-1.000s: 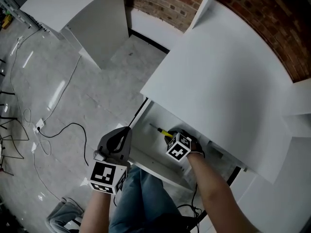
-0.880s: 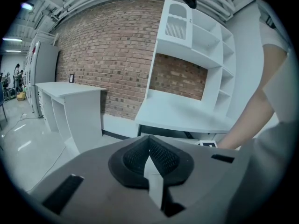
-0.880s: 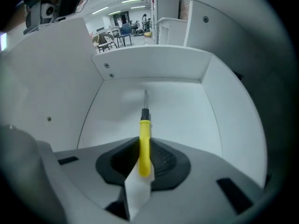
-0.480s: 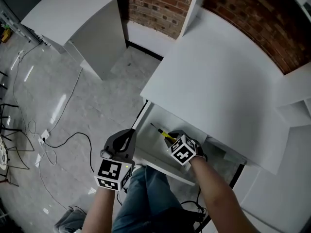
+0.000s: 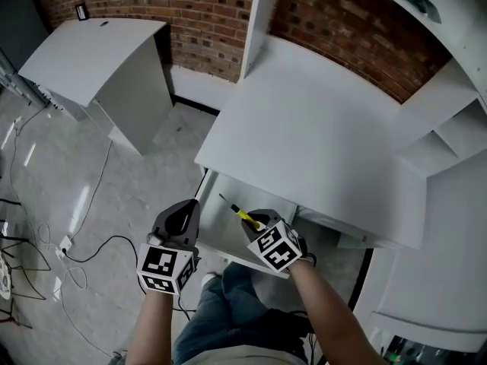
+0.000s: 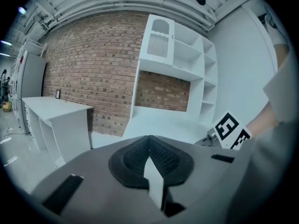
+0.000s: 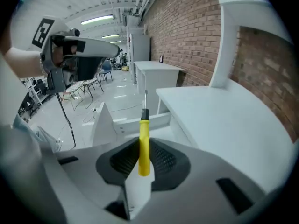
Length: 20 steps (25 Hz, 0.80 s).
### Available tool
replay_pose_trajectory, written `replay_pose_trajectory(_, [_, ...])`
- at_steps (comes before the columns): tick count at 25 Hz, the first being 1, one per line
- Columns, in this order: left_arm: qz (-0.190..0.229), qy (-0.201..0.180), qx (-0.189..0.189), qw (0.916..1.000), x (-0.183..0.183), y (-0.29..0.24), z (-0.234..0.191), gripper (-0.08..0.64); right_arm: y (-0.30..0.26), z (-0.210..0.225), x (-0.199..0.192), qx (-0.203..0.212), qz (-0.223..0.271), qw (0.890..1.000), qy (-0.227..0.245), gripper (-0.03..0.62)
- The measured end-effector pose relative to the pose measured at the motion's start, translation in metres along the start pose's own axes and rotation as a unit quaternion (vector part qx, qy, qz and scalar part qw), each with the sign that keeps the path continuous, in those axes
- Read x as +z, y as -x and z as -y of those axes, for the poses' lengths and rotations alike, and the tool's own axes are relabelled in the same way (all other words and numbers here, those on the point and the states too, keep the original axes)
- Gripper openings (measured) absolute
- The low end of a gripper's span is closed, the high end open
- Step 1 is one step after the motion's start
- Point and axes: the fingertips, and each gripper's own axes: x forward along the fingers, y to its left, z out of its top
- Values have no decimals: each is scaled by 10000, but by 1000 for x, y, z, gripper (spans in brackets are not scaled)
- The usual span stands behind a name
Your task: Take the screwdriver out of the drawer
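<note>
The screwdriver has a yellow handle and a thin metal shaft, and my right gripper is shut on the handle. In the right gripper view the screwdriver stands between the pads with its shaft pointing away, held above the open white drawer. The drawer sticks out from under the white desk top. My left gripper hovers just left of the drawer. In its own view the left gripper is shut with nothing in it.
A second white desk stands at the far left before the brick wall. Cables run over the grey floor. White shelves rise at the right. The person's legs are below the drawer front.
Both grippers have risen. The right one has lifted the screwdriver up from inside the drawer, and the left one has come up beside the drawer's left side.
</note>
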Motion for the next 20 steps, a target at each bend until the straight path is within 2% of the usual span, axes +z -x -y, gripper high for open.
replay_pose_trajectory(5, [396,-273,-202,9986,37,11,22,12,60,3,30,-520,573,9964,-332,74])
replay_pose_trajectory(9, [707,-522,-279,9957,68,26,34,12,111,7,53,-889,1161,9869,-676,74])
replay_pose_trajectory(12, [977,-613,-316,9928,89,35,43,12,146,7,67,-1162,1475,9798,-694,74])
replay_pose_trajectory(15, [1269,-701,-332,9889,110,43,48,12,177,10,83,-1449,1888,9674,-862,74])
replay_pose_trajectory(20, [1790,-870,-312,9795,146,58,57,13,227,15,108,-1829,2678,9378,-1240,74])
